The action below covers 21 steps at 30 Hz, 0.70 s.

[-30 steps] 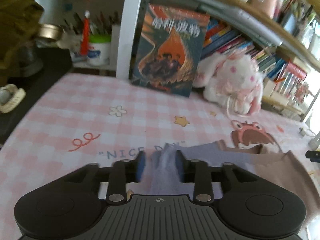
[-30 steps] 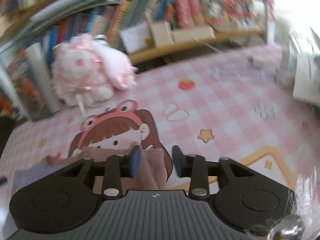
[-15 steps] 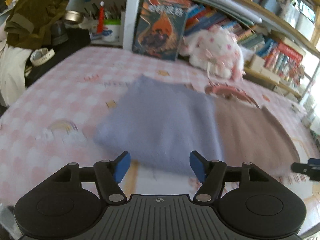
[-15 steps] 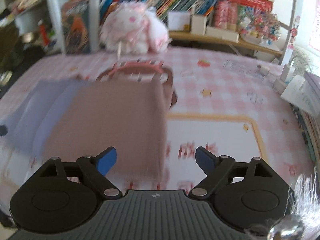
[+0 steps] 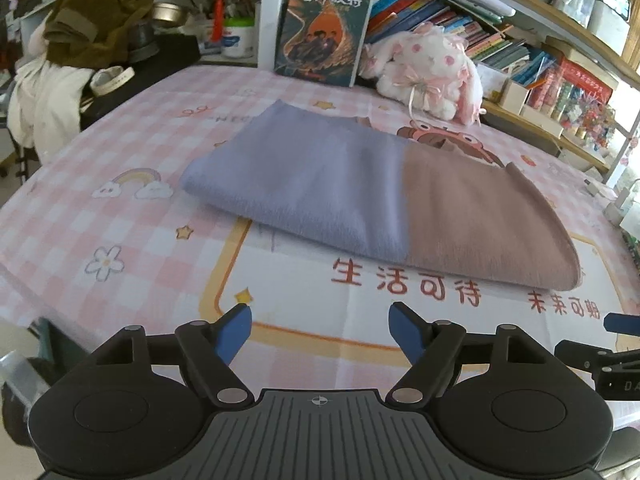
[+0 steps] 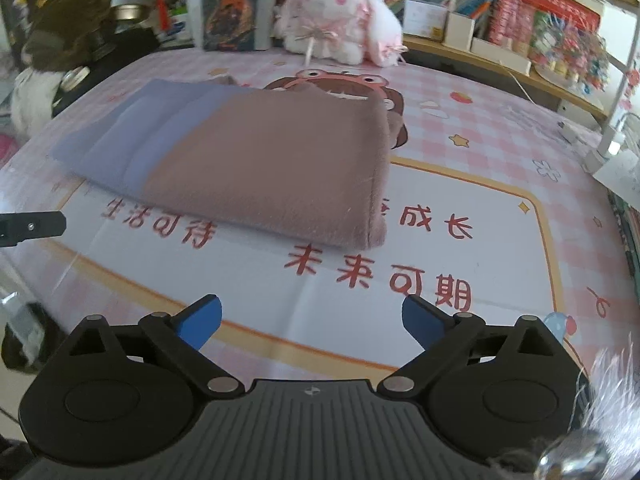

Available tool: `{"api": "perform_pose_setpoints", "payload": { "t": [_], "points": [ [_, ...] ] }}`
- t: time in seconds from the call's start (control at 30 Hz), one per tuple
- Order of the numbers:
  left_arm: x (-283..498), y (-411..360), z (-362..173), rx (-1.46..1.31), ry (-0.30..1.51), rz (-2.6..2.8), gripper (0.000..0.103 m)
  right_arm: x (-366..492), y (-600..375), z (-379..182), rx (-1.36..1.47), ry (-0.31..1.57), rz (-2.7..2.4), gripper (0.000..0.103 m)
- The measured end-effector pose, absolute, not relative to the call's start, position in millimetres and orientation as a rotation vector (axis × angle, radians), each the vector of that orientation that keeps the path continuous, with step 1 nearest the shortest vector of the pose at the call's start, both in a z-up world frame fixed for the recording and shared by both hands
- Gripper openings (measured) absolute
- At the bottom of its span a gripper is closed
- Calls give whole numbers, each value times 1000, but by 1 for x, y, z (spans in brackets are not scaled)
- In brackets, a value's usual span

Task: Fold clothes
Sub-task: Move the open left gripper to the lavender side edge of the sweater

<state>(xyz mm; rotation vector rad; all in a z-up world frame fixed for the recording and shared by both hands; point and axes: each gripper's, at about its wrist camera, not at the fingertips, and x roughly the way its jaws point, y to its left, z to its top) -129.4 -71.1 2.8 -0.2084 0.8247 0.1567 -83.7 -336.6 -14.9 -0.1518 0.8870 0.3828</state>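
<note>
now both jaws have just been opening, empty; left gripper [image 5: 320, 330] and right gripper [image 6: 312, 320] should next pinch the garment's [image 5: 360, 196] near edge evenly.

1. Left wrist view looks down from the table's near edge, close behind the folded garment [image 5: 360, 196] at 12 o'clock.
2. Right wrist view faces likewise (garment toward 11 o'clock); both share the plush toy [image 6: 336, 20].

Crowded bookshelves [image 5: 500, 36], pink checked table cover [image 5: 132, 152], daylight
</note>
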Motion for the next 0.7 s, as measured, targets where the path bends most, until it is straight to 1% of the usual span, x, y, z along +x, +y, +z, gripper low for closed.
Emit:
{"api": "perform_pose_setpoints", "payload": {
  "t": [0.37,0.7],
  "points": [
    [-126,-68,5,-203,855,123,78,-87,-337,-12,-155,881,385,100],
    [-94,-34,2,-321,883,40,78,-78,-316,-11,-151,907,331,102]
  ]
}}
